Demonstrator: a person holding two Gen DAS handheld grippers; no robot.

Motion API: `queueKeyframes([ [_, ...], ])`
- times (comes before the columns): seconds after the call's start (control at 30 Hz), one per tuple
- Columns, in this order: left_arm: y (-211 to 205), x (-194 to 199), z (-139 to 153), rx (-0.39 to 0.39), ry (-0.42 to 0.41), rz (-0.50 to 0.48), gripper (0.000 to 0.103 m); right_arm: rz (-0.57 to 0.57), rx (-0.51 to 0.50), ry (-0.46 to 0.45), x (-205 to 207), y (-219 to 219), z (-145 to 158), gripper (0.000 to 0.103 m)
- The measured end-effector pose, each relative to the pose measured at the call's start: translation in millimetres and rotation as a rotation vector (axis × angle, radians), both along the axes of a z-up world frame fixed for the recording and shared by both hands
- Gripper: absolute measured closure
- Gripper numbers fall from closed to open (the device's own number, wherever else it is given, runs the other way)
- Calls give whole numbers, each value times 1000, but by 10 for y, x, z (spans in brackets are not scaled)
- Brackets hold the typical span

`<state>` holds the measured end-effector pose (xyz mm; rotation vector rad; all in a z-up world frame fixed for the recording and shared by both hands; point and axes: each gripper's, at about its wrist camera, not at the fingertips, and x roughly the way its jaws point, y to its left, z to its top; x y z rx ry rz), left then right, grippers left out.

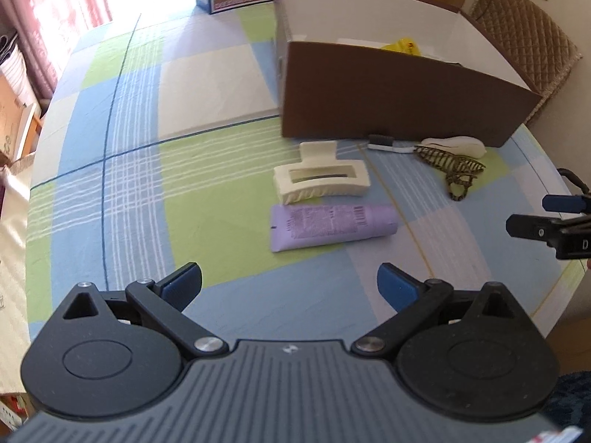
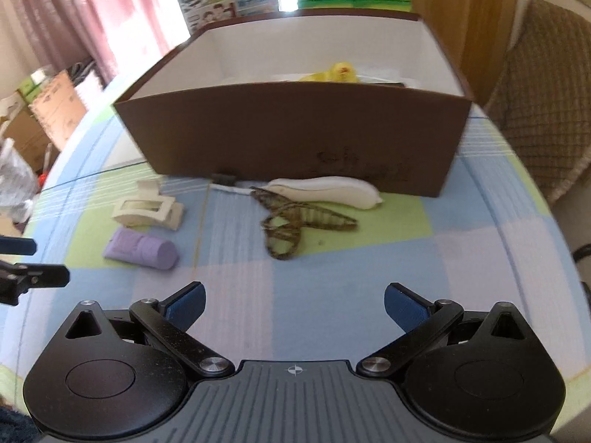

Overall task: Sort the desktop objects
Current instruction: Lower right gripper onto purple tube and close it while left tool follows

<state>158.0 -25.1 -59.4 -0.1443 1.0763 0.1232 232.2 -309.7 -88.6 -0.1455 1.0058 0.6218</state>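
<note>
We are holding both the left gripper [image 1: 289,288] and right gripper [image 2: 294,304] spread apart and empty above the table [image 1: 110,155]. Near the brown box [image 1: 399,99], a cream clip [image 1: 320,179], purple tube [image 1: 330,226], patterned clip [image 2: 295,221] and white case [image 2: 332,192] are lying on the cloth.

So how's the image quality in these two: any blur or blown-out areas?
Left wrist view: mostly sharp, the tube label lines show; the window glare washes out the far tablecloth. Right wrist view: motion-blurred, the tube and box edges smear; fisheye bends the table edge in both.
</note>
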Motion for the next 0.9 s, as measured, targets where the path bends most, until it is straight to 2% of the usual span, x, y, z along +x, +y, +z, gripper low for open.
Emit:
queueKeyframes([
  [0.17,166,-68,-44,-2,17,56,3,108,57,4,-27,249,-34,4],
  [0.23,267,-110,-65,-2,22,89,3,187,66,2,-49,406,-65,21],
  [0.33,443,-185,-100,0,32,145,3,292,55,-10,-87,649,-152,36],
  [0.4,575,-244,-120,0,37,185,3,353,51,-23,-102,787,-209,41],
  [0.57,855,-397,-166,-4,53,274,3,456,41,-36,-88,1048,-338,43],
  [0.8,1017,-525,-213,-15,71,323,3,596,-34,-139,-160,1305,-526,45],
  [0.83,1017,-525,-222,-17,73,323,3,621,-46,-160,-187,1321,-548,60],
  [0.9,1019,-535,-235,-20,76,323,3,683,-89,-184,-268,1331,-581,71],
])
